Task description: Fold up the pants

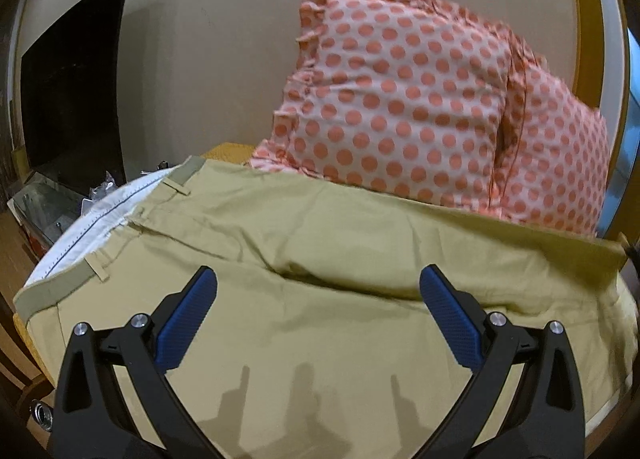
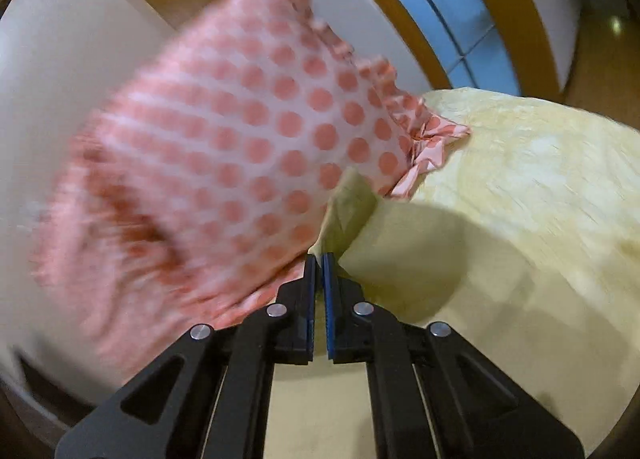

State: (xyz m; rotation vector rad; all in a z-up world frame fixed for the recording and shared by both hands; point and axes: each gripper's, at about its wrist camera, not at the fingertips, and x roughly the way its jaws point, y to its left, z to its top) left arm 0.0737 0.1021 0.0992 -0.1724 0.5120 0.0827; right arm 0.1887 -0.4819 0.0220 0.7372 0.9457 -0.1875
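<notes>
The pants point(image 1: 320, 259) are seen in khaki tan, the waistband lining point(image 1: 92, 219) in white with a dark stitched line. The pillows point(image 1: 400, 99) are patterned with coral polka dots on pale pink. Blue ribbed pads point(image 1: 188, 323) are carried on black gripper frames, and the bedspread point(image 2: 540, 187) is pale yellow

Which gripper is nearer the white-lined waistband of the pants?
Left. The left gripper hangs open over the pants, with the waistband just off to its left. The right gripper is shut on a far cloth edge beside the dotted pillow.
</notes>
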